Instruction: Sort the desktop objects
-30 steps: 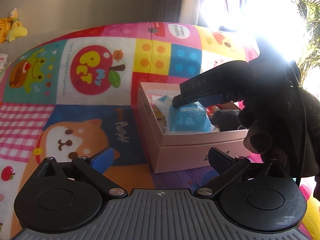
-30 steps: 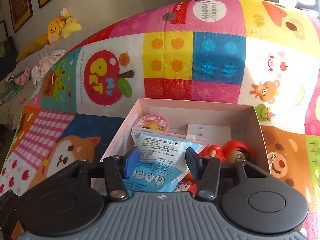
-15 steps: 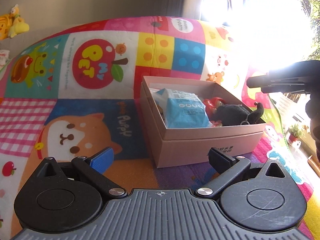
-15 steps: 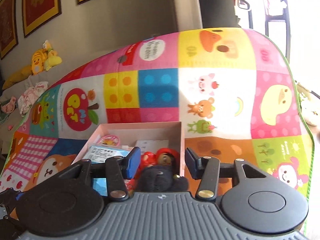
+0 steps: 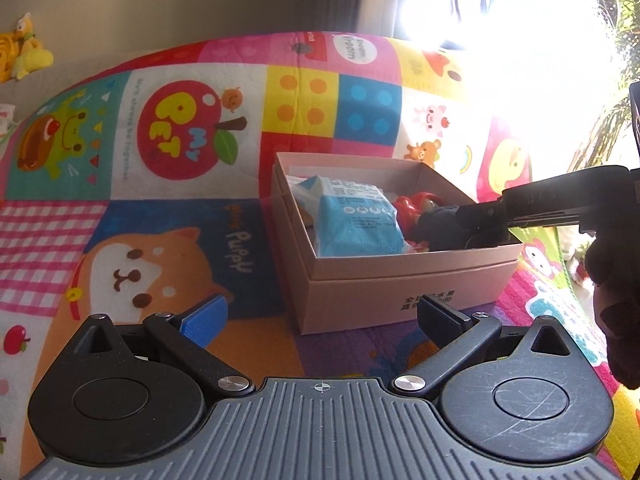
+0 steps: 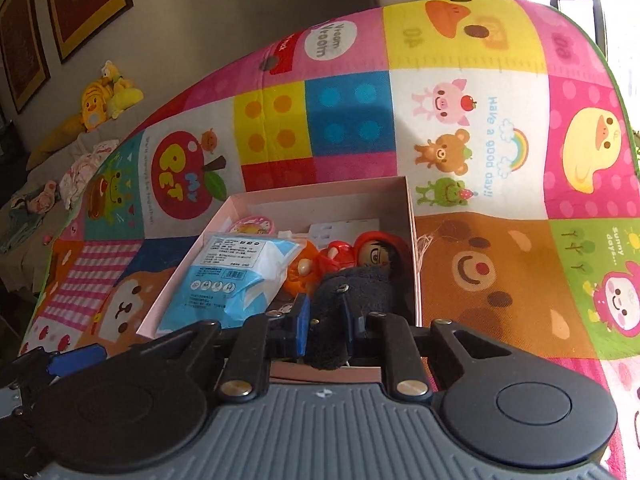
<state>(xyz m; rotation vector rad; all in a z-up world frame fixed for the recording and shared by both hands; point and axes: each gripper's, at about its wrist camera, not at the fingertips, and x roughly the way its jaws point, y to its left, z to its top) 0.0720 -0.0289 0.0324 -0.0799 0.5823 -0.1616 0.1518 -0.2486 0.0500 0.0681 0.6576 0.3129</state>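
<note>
Fingers of the right gripper (image 6: pixel 325 330) reach down over the near right corner of the pink cardboard box (image 5: pixel 384 292), clamped on a dark fuzzy plush toy (image 6: pixel 352 292) that sits inside it. One blue-and-white sealed packet (image 6: pixel 236 276), one red-hooded doll (image 6: pixel 376 250), one orange toy (image 6: pixel 300 274) and one round pink sticker disc (image 6: pixel 252 226) also lie in the box. Left gripper (image 5: pixel 320 316) hovers tilted downward before the box, fingers spread wide with nothing between them, above the cartoon play mat (image 5: pixel 160 220).
</note>
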